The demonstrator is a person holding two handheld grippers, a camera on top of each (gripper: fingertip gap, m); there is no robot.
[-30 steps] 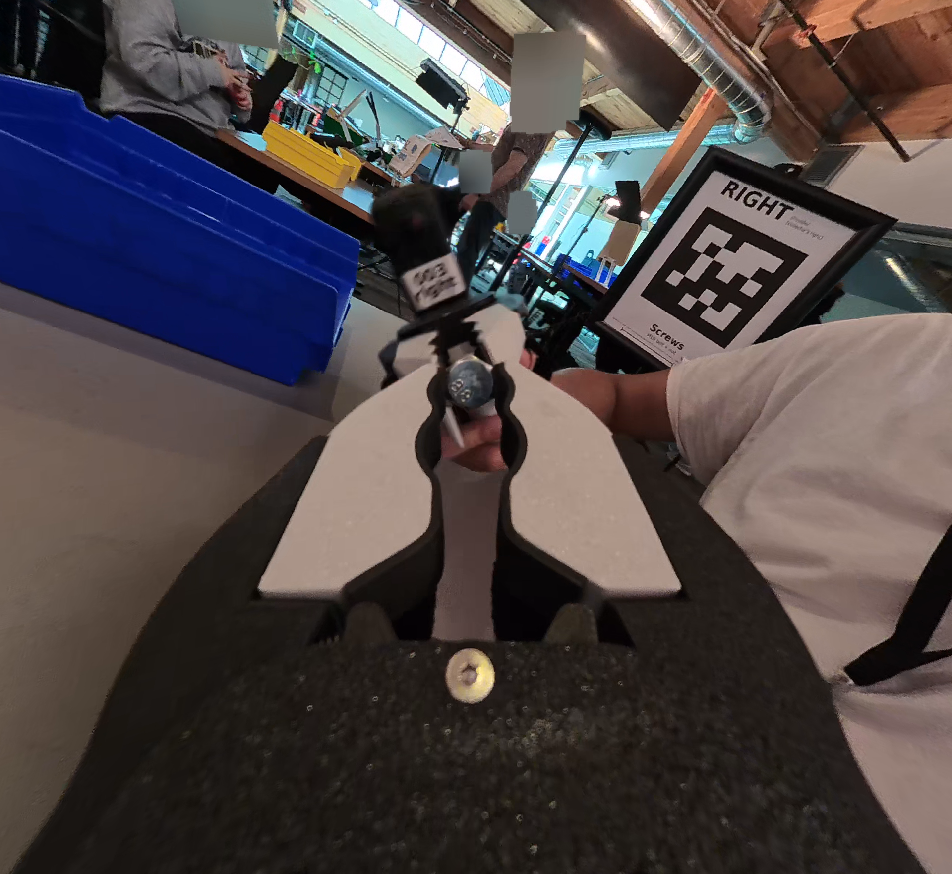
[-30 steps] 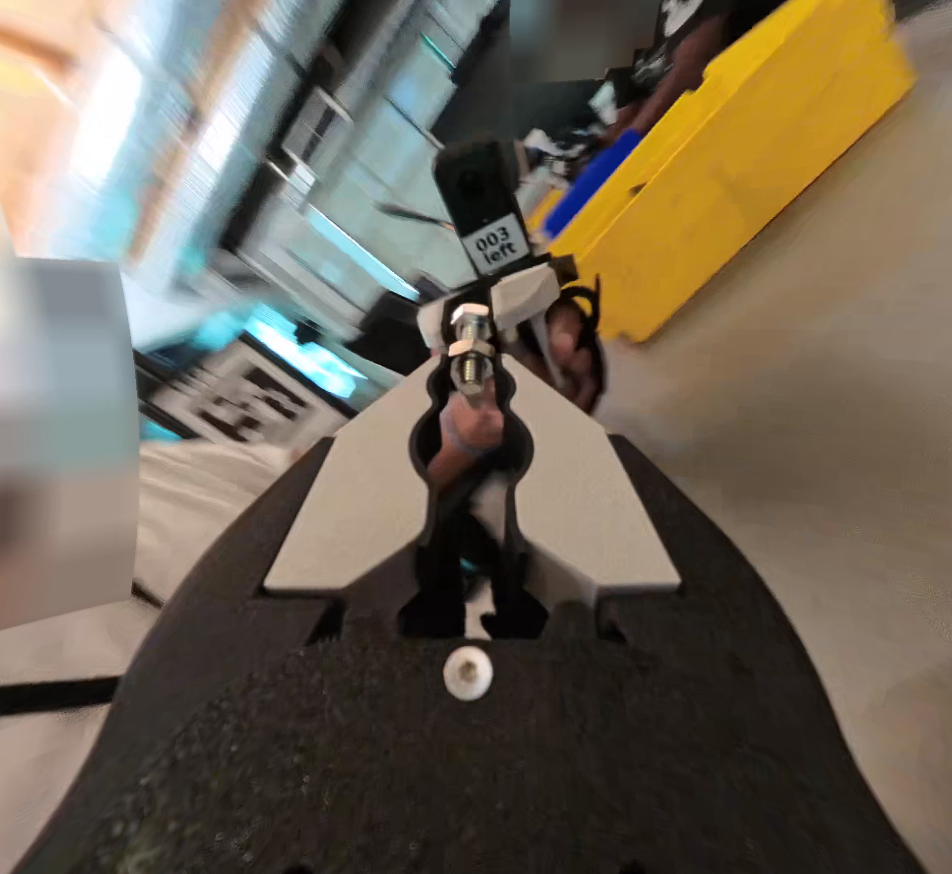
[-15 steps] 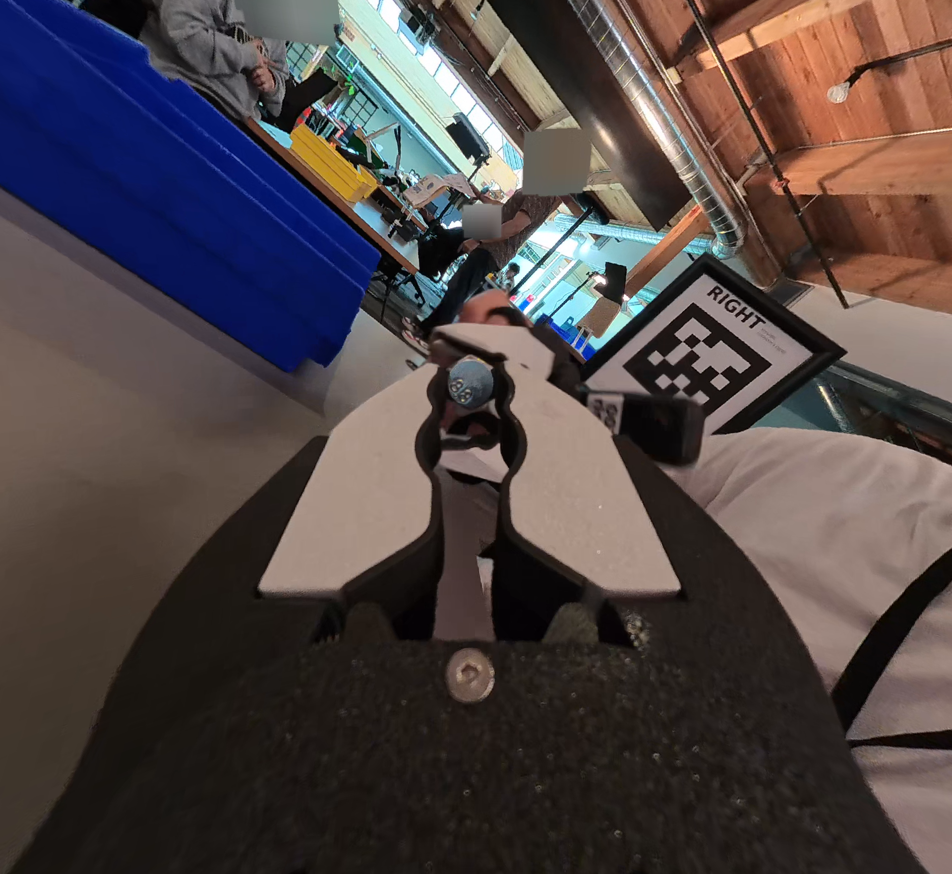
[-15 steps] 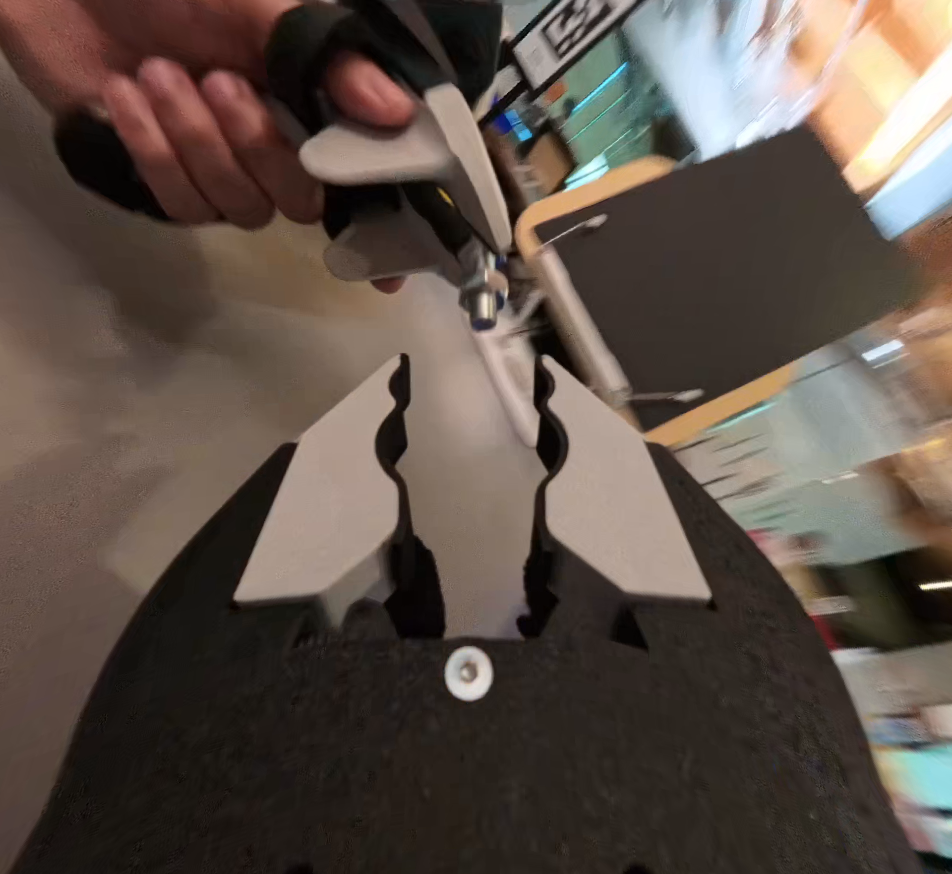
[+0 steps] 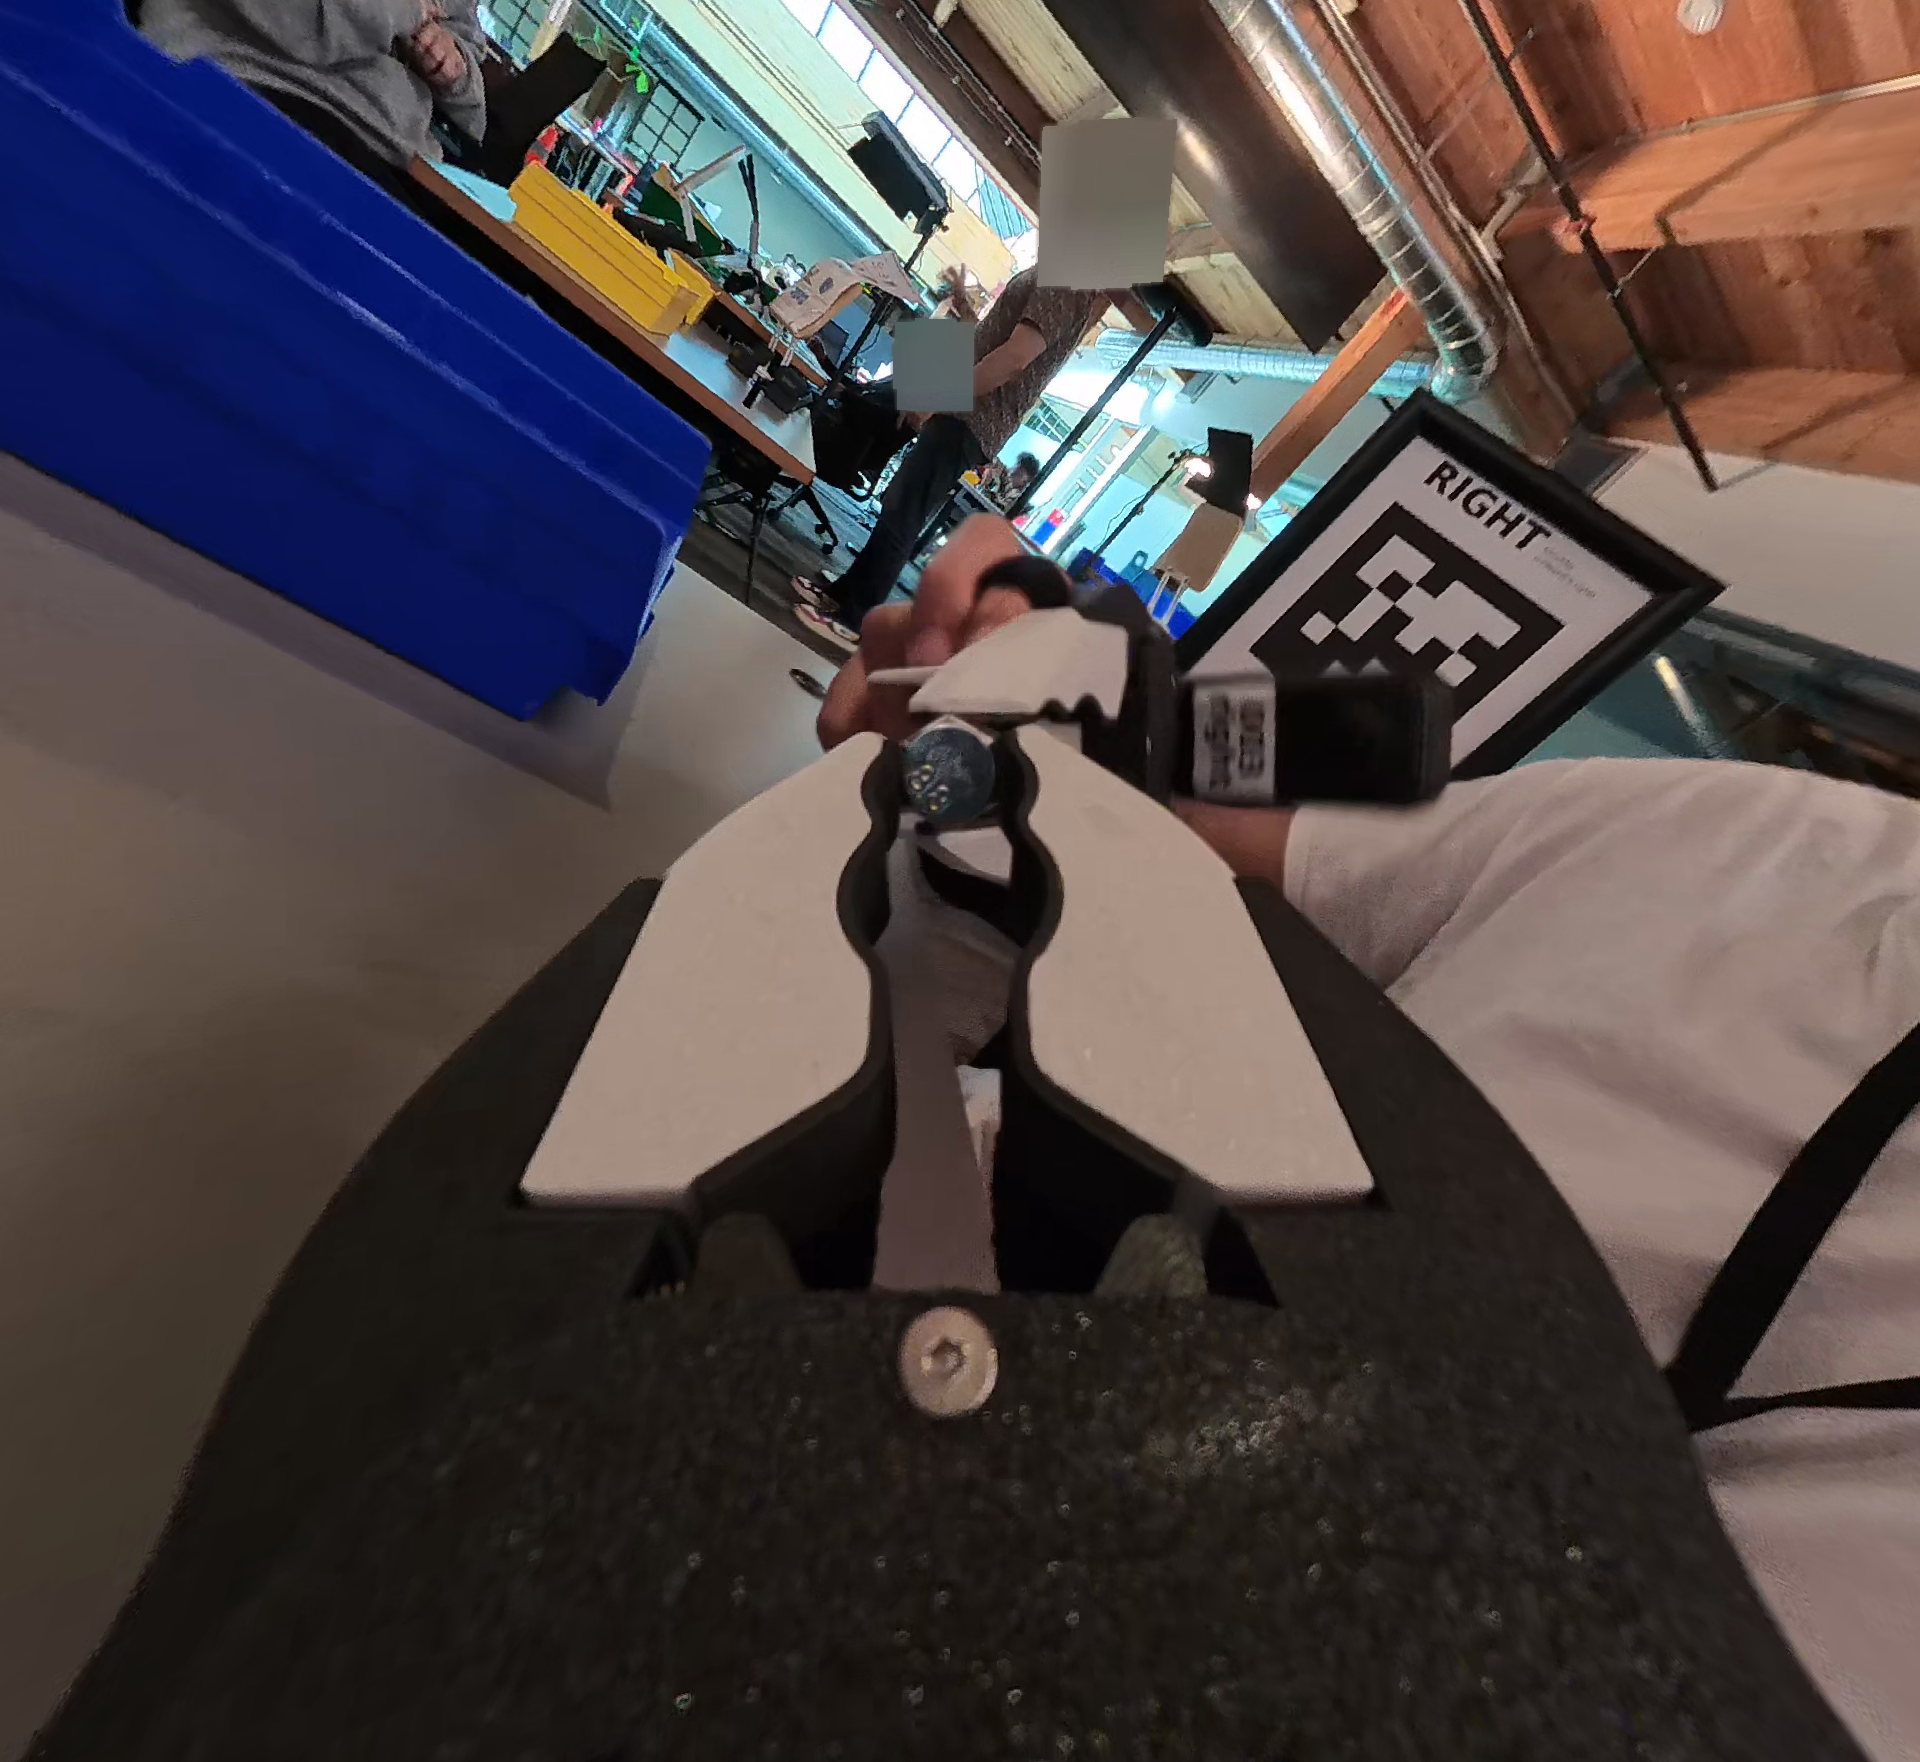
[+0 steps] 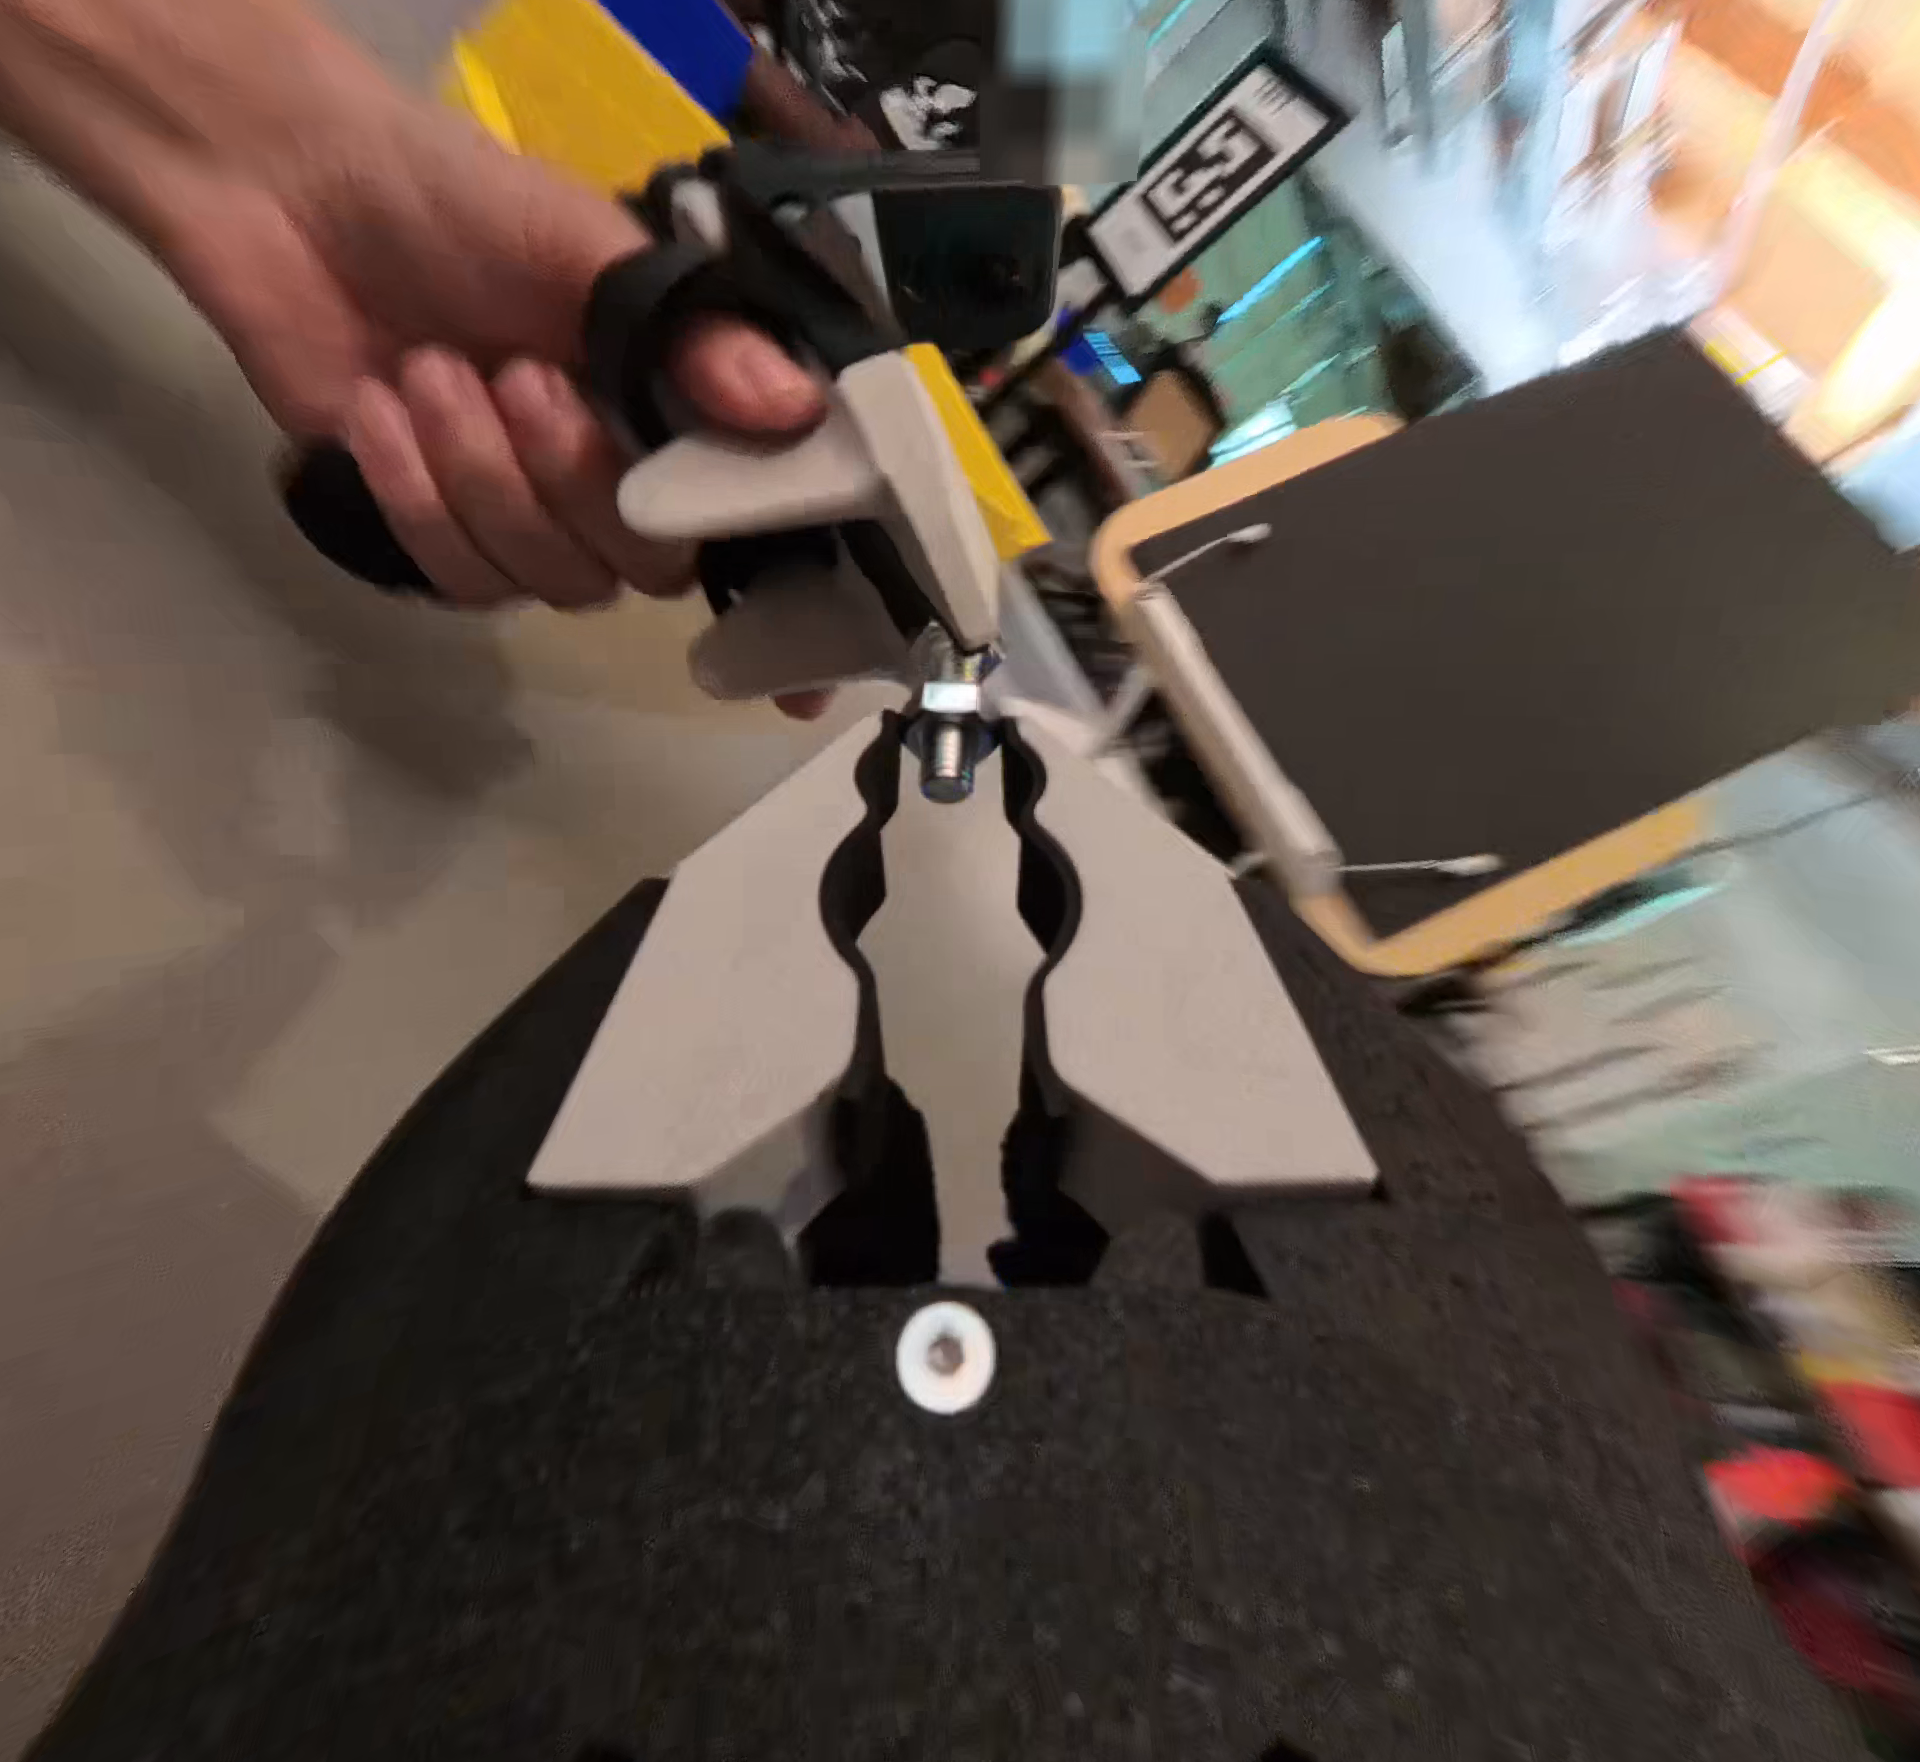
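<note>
The left gripper (image 5: 948,751) is closed on the head of a bolt (image 5: 948,777), one pad pressed to each side, and holds it in the air above the tabletop (image 5: 208,933). The shank points away toward the right gripper (image 6: 948,746), which lies on its side with its fingers closed about the threaded end. They appear to bear on a dark nut (image 6: 912,742), though blur leaves the contact unsure. A second nut (image 6: 951,696), silver, sits just beyond the tips. Behind are the hand (image 6: 436,341) holding the left gripper, a blue bin (image 5: 312,424) and a framed marker card (image 5: 1455,600).

The likely risk is a slip. If the right pads sit on thread or on the nut's corners instead of its flats, any twist would skate round. If the two grippers are not in line, sideways force could lever the bolt head out of the left grip.

Half a second ago the right gripper was wide open and short of the bolt; now it has closed round the end. A second ago it stood upright. The left grip has not changed.
</note>
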